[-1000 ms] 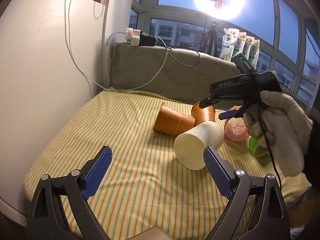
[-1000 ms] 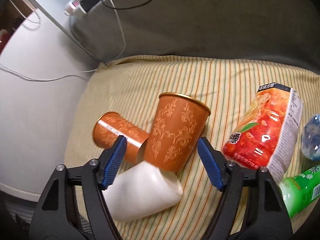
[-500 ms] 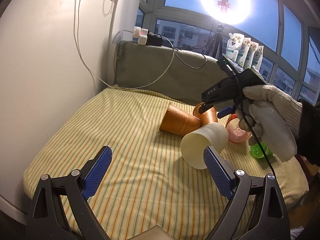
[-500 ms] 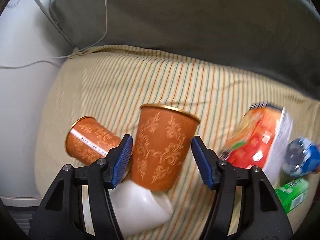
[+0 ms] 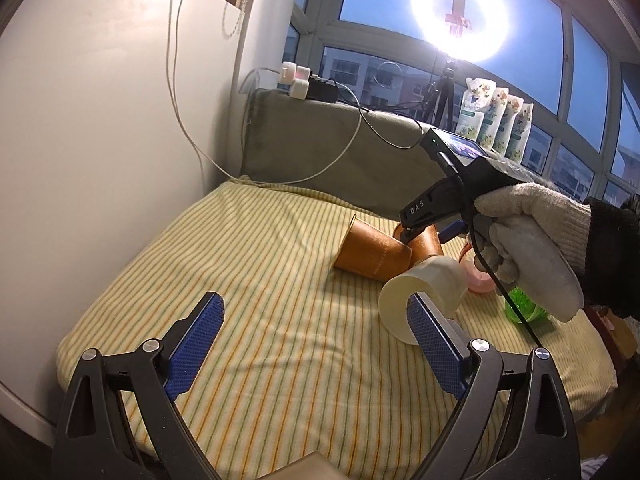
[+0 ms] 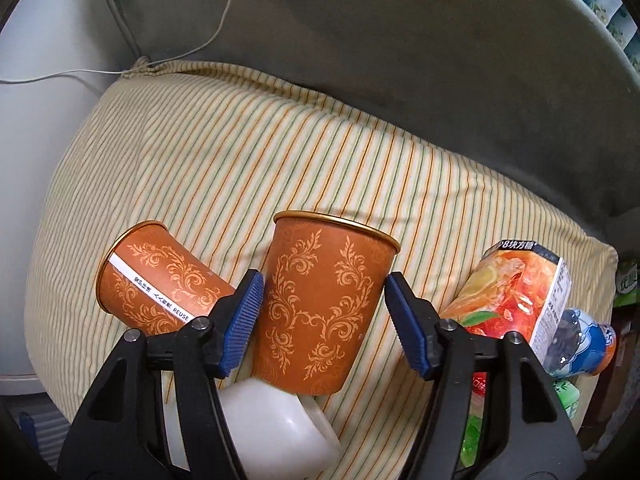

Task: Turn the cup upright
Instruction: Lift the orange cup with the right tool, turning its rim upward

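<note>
Two orange patterned cups and a white cup lie on their sides on the striped cushion (image 6: 240, 152). In the right wrist view my right gripper (image 6: 322, 320) has its blue pads on both sides of the middle orange cup (image 6: 320, 308), touching or nearly touching it. The second orange cup (image 6: 160, 280) lies to its left. The white cup (image 6: 276, 432) lies below, partly hidden. In the left wrist view my left gripper (image 5: 316, 344) is open and empty over the cushion's front. The white cup (image 5: 424, 288), the orange cups (image 5: 372, 256) and the right gripper (image 5: 430, 232) are at its right.
A red juice carton (image 6: 516, 296), a small water bottle (image 6: 580, 344) and a green bottle (image 6: 564, 396) lie at the cushion's right end. A grey backrest (image 6: 400, 60) runs behind. A white wall (image 5: 100, 140) with hanging cables stands at the left.
My right gripper has moved in over the middle orange cup and its jaws have narrowed until the pads meet the cup's sides. My left gripper has drawn back slightly and stays open.
</note>
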Tool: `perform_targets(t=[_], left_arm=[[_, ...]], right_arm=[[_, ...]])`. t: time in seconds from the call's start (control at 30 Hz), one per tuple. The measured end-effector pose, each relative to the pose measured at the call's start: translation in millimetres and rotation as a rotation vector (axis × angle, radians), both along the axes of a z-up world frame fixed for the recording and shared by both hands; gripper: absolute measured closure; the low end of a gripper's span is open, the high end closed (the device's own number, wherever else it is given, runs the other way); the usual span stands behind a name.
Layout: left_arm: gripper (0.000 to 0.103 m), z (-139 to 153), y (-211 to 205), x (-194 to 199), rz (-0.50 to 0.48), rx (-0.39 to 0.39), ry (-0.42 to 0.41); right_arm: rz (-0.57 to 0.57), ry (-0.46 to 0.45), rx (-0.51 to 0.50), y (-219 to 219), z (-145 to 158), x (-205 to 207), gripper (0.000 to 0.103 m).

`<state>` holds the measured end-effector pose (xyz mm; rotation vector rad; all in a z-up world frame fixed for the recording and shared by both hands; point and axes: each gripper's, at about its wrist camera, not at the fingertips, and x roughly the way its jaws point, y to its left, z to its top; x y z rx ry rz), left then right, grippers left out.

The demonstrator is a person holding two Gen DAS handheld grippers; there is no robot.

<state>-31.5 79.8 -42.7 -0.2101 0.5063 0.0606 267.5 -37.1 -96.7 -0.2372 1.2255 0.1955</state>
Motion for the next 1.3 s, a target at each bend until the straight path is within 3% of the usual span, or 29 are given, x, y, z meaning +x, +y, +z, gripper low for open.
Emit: perform_targets(t=[0.7,1.1,1.3], left_arm=[[0.01,8.0,-16.4,-3.1,-0.012,0.046,-0.015],[0.01,13.5,-34.5,-2.4,-0.041,0.073,-0.022],[0.01,15.5,-53.4,-1.0,-0.082,0.09,-0.008]], right_arm=[[0.057,-0.154,0.174,-21.0,59.0,-26.5,0.046],[0.092,-0.225,0.325,-72.8,107.7,-86.0,0.046],[0.114,-0.188,0.365,-99.7,107.5,-122.6,0.046]])
